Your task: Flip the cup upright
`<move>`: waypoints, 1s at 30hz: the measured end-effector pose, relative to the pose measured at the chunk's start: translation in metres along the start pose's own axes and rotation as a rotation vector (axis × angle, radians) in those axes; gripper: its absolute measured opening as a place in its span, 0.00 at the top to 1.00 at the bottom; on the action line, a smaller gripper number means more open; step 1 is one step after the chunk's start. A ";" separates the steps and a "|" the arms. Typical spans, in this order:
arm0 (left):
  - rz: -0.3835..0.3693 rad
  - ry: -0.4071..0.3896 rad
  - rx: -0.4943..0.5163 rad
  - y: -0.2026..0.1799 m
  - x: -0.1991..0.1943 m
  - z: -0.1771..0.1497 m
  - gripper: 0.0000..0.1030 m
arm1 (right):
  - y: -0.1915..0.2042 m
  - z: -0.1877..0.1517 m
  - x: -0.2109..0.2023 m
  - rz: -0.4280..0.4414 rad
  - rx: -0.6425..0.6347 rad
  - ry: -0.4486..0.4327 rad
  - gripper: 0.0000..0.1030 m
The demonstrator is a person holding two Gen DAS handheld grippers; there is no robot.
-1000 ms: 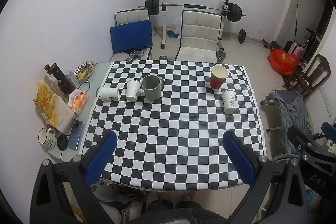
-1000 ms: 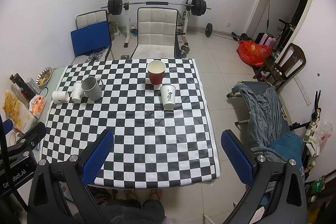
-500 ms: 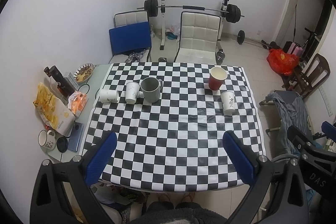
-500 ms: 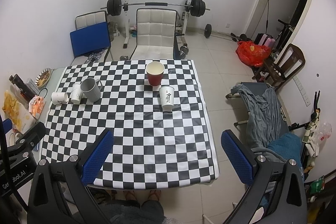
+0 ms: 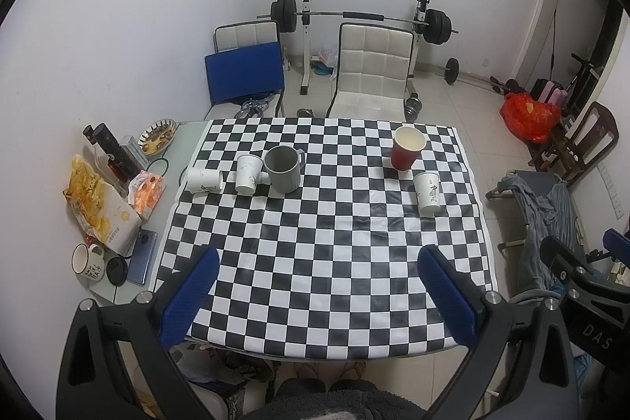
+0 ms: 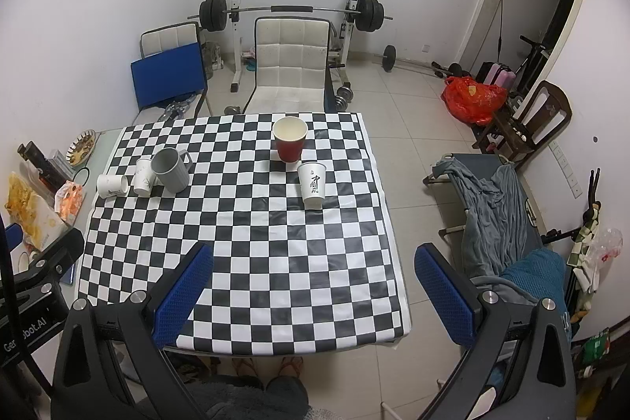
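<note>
Grey mug [image 5: 283,169] beside toppled paper cup [image 5: 204,180] (on its side), red cup [image 5: 408,153] apart

Left tongs [image 5: 319,282] spread wide, empty; right tongs [image 6: 315,280] likewise.

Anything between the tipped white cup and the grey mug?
Yes: one white paper cup stands between the tipped cup and the grey mug, clearest in the left wrist view.
</note>
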State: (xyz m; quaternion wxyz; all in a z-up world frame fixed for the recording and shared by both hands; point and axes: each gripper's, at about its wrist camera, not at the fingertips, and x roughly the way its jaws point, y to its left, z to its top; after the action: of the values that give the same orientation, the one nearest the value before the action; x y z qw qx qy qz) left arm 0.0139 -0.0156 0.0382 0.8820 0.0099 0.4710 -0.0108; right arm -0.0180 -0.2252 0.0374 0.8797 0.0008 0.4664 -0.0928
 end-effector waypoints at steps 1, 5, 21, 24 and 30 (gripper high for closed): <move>0.001 0.000 0.002 0.000 0.000 -0.001 0.00 | 0.000 0.000 0.000 -0.001 -0.001 0.000 0.00; -0.002 0.000 0.001 -0.002 -0.001 0.002 0.00 | 0.000 0.000 -0.002 -0.001 0.000 0.000 0.00; 0.020 -0.022 0.000 -0.010 0.011 0.016 0.00 | 0.003 -0.001 0.020 -0.041 0.044 0.016 0.00; 0.048 -0.027 0.018 -0.014 0.041 0.022 0.00 | 0.004 0.004 0.053 -0.085 0.091 0.033 0.00; 0.096 0.001 0.095 -0.036 0.121 0.029 0.00 | -0.017 0.006 0.144 -0.151 0.170 0.054 0.00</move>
State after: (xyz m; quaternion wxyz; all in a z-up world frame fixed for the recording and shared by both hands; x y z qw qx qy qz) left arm 0.1044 -0.0530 -0.0462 0.8798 0.0741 0.4694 0.0092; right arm 0.0630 -0.2657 -0.0758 0.8542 0.0428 0.4789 -0.1978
